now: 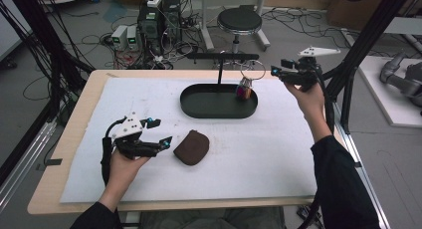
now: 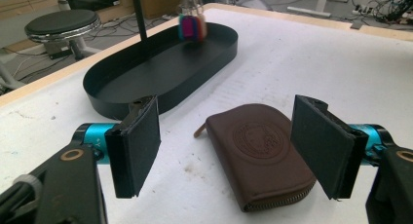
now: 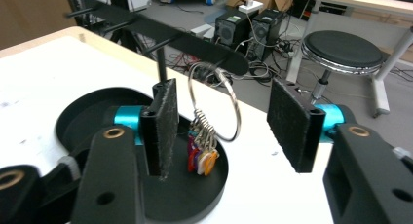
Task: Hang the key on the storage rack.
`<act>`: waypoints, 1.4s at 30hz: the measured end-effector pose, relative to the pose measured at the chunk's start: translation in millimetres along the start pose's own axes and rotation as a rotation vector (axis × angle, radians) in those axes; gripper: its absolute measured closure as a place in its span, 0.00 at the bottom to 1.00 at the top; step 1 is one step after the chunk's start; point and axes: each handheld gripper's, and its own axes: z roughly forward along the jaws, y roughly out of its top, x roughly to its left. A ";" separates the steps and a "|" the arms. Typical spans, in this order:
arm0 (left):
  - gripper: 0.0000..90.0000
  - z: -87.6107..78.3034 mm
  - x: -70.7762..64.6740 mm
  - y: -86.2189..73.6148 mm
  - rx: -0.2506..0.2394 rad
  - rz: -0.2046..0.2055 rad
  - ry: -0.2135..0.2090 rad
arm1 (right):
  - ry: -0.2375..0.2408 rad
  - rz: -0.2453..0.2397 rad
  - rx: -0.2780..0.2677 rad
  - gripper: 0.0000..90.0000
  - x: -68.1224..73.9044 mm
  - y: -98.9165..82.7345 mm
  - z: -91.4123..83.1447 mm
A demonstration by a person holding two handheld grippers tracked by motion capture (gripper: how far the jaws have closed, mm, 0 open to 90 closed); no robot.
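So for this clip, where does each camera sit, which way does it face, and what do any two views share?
High view: above the person's side, looking forward and down on the table; both forearms and hands enter from below.
Left gripper view: rides the left gripper, facing the brown pouch; its open fingers show.
Right gripper view: rides the right gripper, facing the key ring; its open fingers show.
Shared: all see the black tray.

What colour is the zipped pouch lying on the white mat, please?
Dark brown, with a round embossed emblem: the pouch shows best in the left gripper view.
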 end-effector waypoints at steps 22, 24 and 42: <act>0.28 10.1 14.6 10.7 -0.042 -0.063 0.022 | 0.071 0.019 -0.109 0.44 44.0 -73.5 -80.9; 0.28 9.6 13.2 10.7 -0.031 -0.045 0.029 | 0.065 0.031 -0.118 0.43 45.9 -81.0 -84.3; 0.27 -4.4 18.4 -6.2 -0.027 -0.070 0.072 | 0.001 0.066 -0.102 0.44 50.2 -147.0 -86.6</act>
